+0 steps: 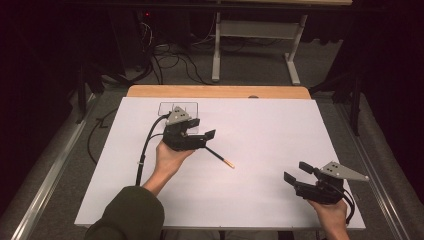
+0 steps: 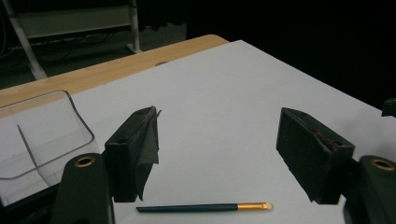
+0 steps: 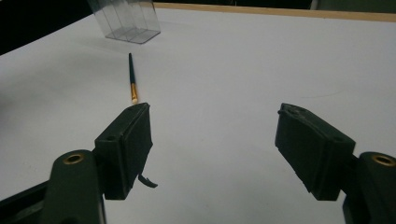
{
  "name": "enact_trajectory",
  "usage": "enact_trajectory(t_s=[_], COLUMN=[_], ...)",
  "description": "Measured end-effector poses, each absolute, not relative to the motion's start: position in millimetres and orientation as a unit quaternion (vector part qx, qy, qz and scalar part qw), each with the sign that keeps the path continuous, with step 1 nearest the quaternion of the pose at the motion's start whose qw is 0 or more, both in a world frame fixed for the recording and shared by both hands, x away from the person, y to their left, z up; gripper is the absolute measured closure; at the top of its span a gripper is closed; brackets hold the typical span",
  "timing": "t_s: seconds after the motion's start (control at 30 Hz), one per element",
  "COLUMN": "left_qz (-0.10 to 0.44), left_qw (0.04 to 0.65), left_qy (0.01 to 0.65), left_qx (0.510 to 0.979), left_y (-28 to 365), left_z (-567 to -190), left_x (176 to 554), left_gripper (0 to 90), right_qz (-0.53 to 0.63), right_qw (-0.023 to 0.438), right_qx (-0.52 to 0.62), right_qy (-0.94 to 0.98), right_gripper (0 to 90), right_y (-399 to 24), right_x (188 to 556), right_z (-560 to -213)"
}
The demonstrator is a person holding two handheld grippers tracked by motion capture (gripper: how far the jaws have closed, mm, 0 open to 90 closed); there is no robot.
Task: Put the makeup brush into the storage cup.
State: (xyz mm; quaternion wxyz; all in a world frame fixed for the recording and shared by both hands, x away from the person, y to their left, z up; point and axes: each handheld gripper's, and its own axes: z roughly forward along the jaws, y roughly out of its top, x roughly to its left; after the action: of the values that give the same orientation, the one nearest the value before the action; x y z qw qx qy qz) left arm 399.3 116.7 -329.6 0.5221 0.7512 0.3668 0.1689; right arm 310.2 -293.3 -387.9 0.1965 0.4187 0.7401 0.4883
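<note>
So there's a slim brush with a dark teal handle, a gold metal ferrule and a pale tip (image 1: 220, 157) lying flat on the white sheet covering the table (image 1: 260, 130). In the high view its long axis runs diagonally: the handle end points far-left and tucks under the left tool (image 1: 204, 135), and the pale tip points near-right, toward the middle of the sheet. In the left gripper view the brush (image 2: 204, 207) lies crosswise just below the gap between the jaws, tip to the right. In the right gripper view the brush (image 3: 132, 77) is well ahead, running almost straight away from the camera with the tip nearest.

The left tool is spread wide and holds nothing; it sits right over the handle end, but I can't tell if it touches the brush. The pad on its left jaw looks frayed or peeling at the edge. The right tool (image 1: 295, 172) is at the near-right of the sheet, well apart from the brush, jaws wide as well with only bare sheet between them.

A clear plastic box with a divider inside (image 1: 178, 109) stands at the far edge of the sheet, just beyond the left tool. A light wooden table edge (image 1: 220, 91) shows past the sheet.

No brand, label or writing I can read on anything.
</note>
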Motion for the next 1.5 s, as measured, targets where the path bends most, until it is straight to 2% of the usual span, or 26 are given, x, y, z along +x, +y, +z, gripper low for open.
enact_trajectory(t_s=[0.87, 1.5], left_qz=[0.156, 0.152], left_qw=[0.535, 0.523], left_qy=[0.357, 0.355], left_qx=[0.750, 0.760], left_y=[97.1, 84.9], left_z=[-327.4, -332.2], left_x=[417.9, 429.1], left_gripper=[29.9, 29.8], right_qz=[0.487, 0.486], right_qw=[0.194, 0.193], right_qx=[0.419, 0.418], right_qy=[0.741, 0.743], right_gripper=[28.5, 28.6], right_y=[-293.7, -293.9], right_x=[310.4, 310.6], right_z=[-388.1, -388.3])
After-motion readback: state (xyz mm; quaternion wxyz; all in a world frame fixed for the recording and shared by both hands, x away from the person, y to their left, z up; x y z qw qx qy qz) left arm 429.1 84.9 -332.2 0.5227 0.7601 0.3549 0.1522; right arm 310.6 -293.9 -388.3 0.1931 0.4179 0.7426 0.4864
